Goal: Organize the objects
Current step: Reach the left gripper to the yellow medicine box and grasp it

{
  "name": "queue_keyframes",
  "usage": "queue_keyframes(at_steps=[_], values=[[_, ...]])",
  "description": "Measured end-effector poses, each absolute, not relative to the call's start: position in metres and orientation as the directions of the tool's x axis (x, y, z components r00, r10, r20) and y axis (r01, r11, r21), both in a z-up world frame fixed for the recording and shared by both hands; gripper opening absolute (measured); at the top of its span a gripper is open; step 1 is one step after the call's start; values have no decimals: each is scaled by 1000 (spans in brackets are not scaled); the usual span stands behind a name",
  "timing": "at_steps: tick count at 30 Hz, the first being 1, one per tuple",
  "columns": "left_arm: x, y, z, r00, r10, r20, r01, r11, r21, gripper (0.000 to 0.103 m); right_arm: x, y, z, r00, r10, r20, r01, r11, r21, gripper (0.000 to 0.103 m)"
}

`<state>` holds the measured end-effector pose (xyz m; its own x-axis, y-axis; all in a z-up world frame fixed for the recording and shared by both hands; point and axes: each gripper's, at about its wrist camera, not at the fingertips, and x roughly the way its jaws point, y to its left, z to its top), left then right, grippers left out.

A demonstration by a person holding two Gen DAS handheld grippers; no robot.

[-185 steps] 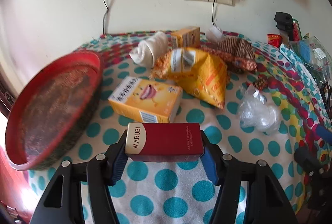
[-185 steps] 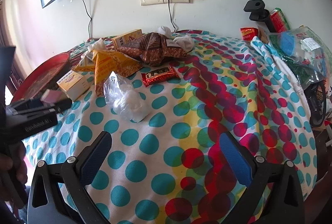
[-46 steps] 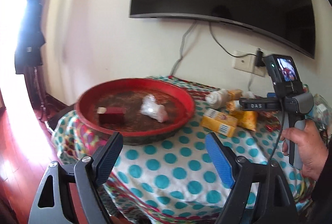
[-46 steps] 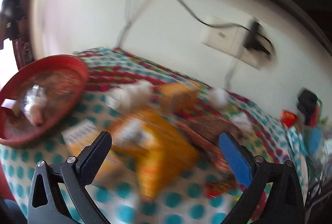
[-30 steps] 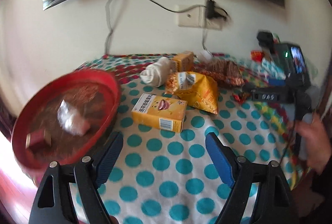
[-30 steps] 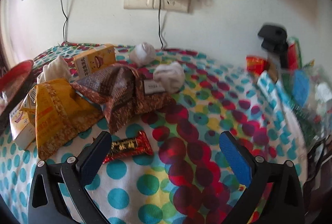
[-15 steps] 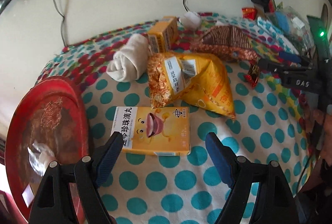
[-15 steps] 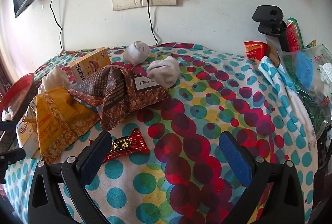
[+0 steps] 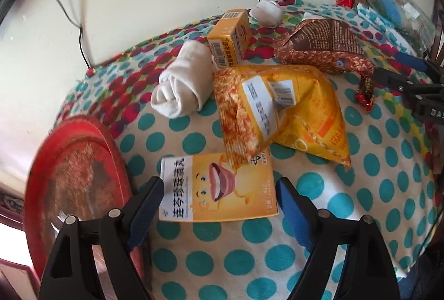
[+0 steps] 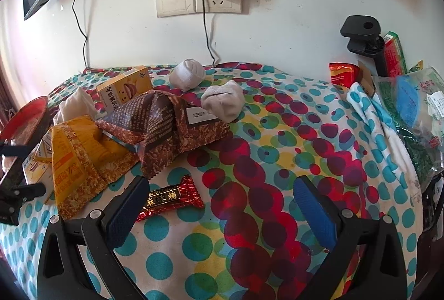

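1. The flat yellow box (image 9: 217, 189) with the cartoon mouth lies face-up on the polka-dot cloth (image 9: 347, 203), just beside the red tray (image 9: 69, 169). Its far edge is tucked under a corner of the yellow snack bag (image 9: 280, 108).
2. The left gripper (image 9: 219, 197) has its jaws apart with one blue pad on each short side of that box. The pads look very near the box ends, but I cannot tell whether they touch. I judge this to be the approach to a grasp.
3. The next move calls for closing squarely on the box ends, then lifting it clear of the overlapping bag corner before carrying it to the tray. A tilted pull could drag the bag along.
4. The red candy bar (image 10: 169, 198) lies on the cloth near the front edge, beside the inner face of one finger of the right gripper (image 10: 222, 207). Its jaws are spread wide and hold nothing.
5. For the candy, the right gripper would need to shift sideways to centre over it before closing.
6. Further back sit the brown snack bag (image 10: 166, 125), a small yellow box (image 9: 230, 36) and rolled white socks (image 10: 222, 100), none yet in the tray.
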<state>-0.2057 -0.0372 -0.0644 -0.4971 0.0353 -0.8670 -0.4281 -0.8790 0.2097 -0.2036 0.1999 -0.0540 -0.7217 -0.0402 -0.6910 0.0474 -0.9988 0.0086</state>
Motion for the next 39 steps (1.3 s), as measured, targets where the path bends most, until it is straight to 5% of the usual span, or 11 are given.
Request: queue_keyframes(at_steps=[6,10,13,16,25,34,39], values=[[-218,-31,-55,-419,92,-903,-534,-830,163,85,-204,199,-53,-722,-47,-690,55,-998,11,103],[-204,-33,-36,-402,245,-882,-699,-705,123,85,-204,199,-52,-721,-57,-691,62,-998,17,103],[-196,-29,-40,-460,161,-873,-773,-557,305,85,-204,199,-53,-720,-61,-691,67,-998,19,103],[-202,-27,-47,-420,114,-900,-825,-462,326,86,-205,199,-53,-718,-62,-694,68,-997,19,103],[-213,-28,-38,-195,89,-977,-942,-295,161,86,-207,200,-55,-709,-71,-702,72,-997,28,103],[-214,-14,-80,-162,-20,-987,-985,-63,163,85,-207,199,-55,-702,-64,-709,75,-997,15,103],[-218,-10,-75,-106,29,-994,-990,-98,102,82,-207,197,-55,-707,-47,-706,69,-998,-3,103]])
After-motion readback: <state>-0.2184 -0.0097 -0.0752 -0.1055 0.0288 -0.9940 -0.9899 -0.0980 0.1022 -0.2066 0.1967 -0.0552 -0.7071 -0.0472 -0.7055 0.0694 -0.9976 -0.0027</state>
